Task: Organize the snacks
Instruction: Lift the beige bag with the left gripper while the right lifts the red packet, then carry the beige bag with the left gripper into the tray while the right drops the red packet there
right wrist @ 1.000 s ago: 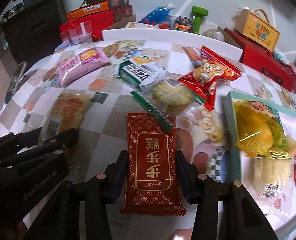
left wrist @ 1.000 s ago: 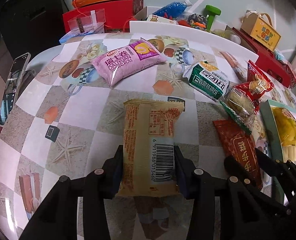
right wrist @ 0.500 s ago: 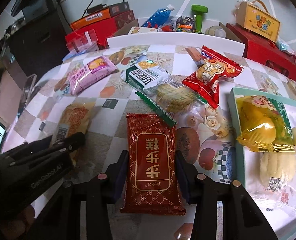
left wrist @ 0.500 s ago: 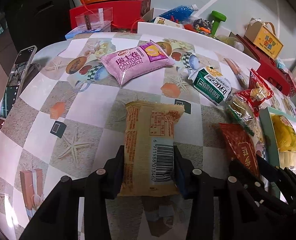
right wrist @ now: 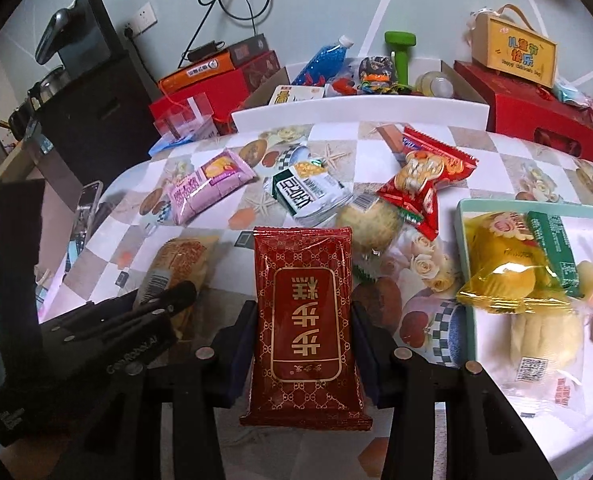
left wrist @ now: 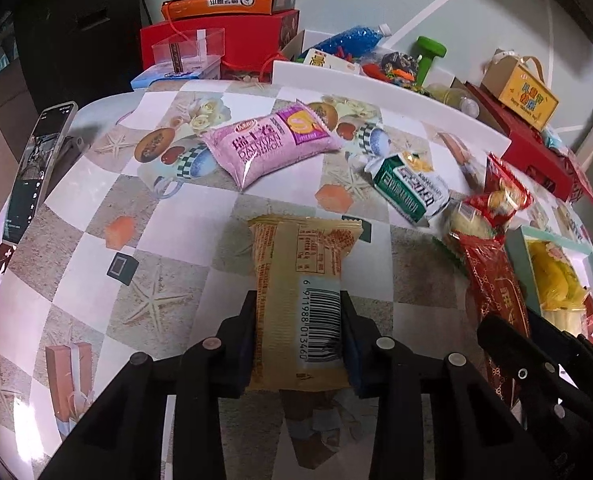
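Red foil is what the right gripper point(right wrist: 302, 334) has: a long red-and-gold snack packet point(right wrist: 305, 312), pinched across its narrow width with both pads on its side edges. Its long axis runs straight out along the fingers, away from the camera, and it looks lifted clear of the patterned tablecloth point(right wrist: 508, 148).

The left gripper point(left wrist: 298, 338) does the same with a tan packet with a barcode point(left wrist: 302, 292). Its jaws have just been closing in, and now they squeeze the wrapper from both sides, again with the long axis pointing forward between the fingers. From the left wrist view I honestly can't tell if that one is off the table.

What matters for the next bit is where the pale green tray point(right wrist: 462, 224) sits: at the right edge of the table, already holding a yellow snack bag point(right wrist: 500, 264) and a clear-wrapped bun point(right wrist: 544, 336). It lies right of both grippers, and the right hand is clearly the nearer one. So my guess is the red packet swings over first, and the tan one has to cross further.

The pink Swiss roll bag point(left wrist: 272, 142), a green-and-white packet point(left wrist: 410, 190) and a red cracker pack point(right wrist: 426, 184) lie loose further back.
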